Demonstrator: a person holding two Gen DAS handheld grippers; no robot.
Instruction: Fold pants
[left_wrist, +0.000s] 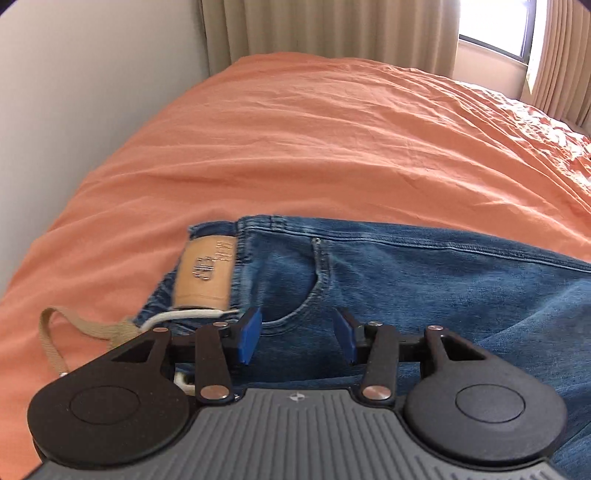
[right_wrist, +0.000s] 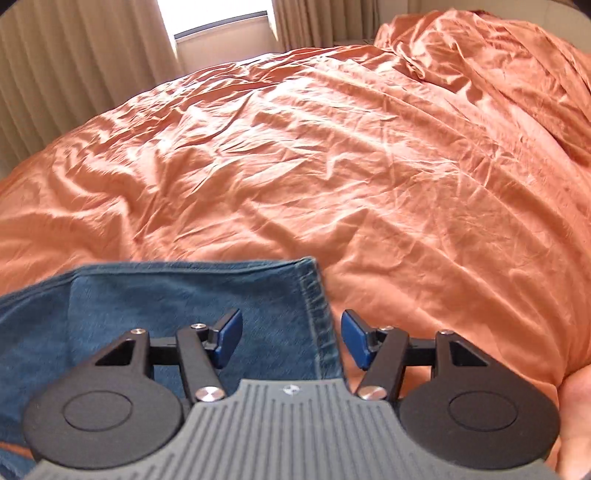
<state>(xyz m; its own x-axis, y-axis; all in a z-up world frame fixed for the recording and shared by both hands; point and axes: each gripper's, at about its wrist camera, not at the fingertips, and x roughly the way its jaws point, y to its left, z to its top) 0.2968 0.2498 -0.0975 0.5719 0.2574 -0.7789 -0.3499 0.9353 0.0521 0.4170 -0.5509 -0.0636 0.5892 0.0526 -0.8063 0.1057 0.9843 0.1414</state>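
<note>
Scene: a pair of blue jeans (left_wrist: 424, 280) is lying across an orange bedspread (left_wrist: 295, 140), with beige curtains (left_wrist: 332, 29) hanging behind the bed.
Waist end: the left gripper (left_wrist: 297, 338) is hovering over the front pocket (left_wrist: 291, 284) of the jeans, just beside the tan leather patch (left_wrist: 205, 275); a beige strap (left_wrist: 55, 332) is trailing on the bedspread on the patch's far side from the pocket.
Left gripper: its blue pads (left_wrist: 249, 336) are standing about half open, with denim showing below the gap but nothing pinched.
Hem end: the right gripper (right_wrist: 291, 339) is hanging over the stitched leg hem (right_wrist: 317, 317), which is lying on the bedspread with bare orange cloth beyond it.
Right gripper: its jaws are standing wide, straddling the hem edge and holding nothing.
Step in hand: the jeans are apparently lying doubled lengthwise and both grippers are free, so the lengthwise fold is probably down; how neatly the legs are stacked is hard to tell from these two close views.
Next move: each gripper is needing a fresh pinch, likely the hem layers together, to carry them toward the waistband.
Also in view: part of a hand (right_wrist: 576, 424) is showing at the right wrist view's edge.
</note>
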